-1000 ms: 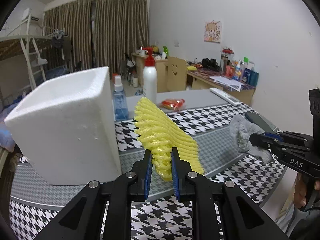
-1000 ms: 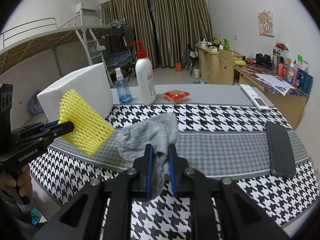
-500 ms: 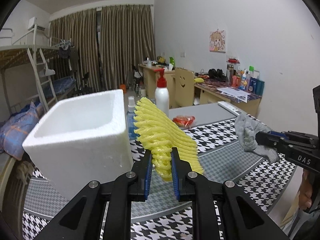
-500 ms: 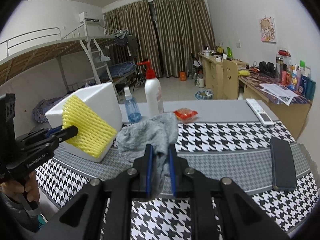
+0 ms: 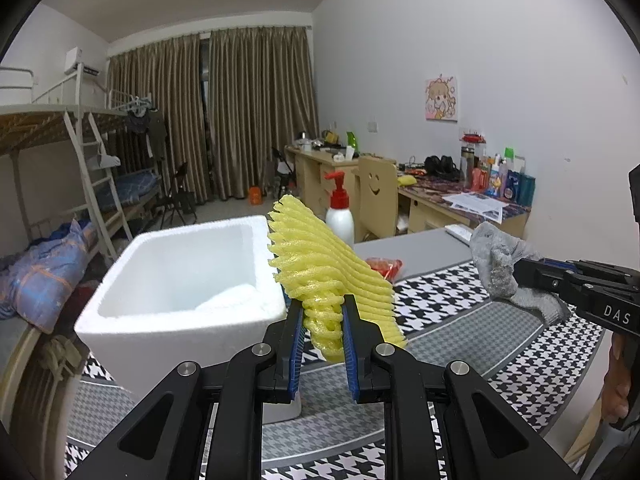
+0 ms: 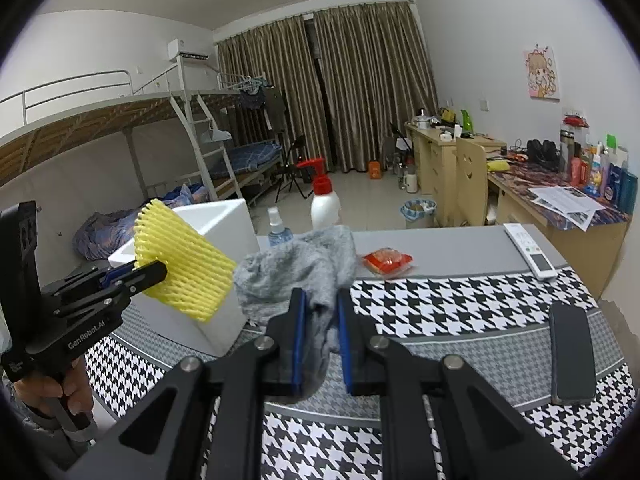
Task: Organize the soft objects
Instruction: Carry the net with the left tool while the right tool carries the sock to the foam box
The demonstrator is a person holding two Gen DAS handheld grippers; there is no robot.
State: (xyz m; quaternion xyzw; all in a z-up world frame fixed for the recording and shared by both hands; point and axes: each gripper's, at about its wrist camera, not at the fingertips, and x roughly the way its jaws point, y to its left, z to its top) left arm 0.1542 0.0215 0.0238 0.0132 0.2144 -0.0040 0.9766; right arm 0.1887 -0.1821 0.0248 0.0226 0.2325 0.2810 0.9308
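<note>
My left gripper is shut on a yellow foam net and holds it in the air just right of the open white foam box. In the right wrist view the left gripper and the yellow foam net show in front of the foam box. My right gripper is shut on a grey cloth, raised above the table to the right of the box. The grey cloth also shows at the right of the left wrist view.
On the houndstooth table lie a black phone, a white remote and a red snack packet. A white pump bottle and a blue spray bottle stand behind the box.
Both grippers have risen with their loads. The foam box's open inside has come into the left wrist view, and the yellow net now sits nearer the box's rim.
</note>
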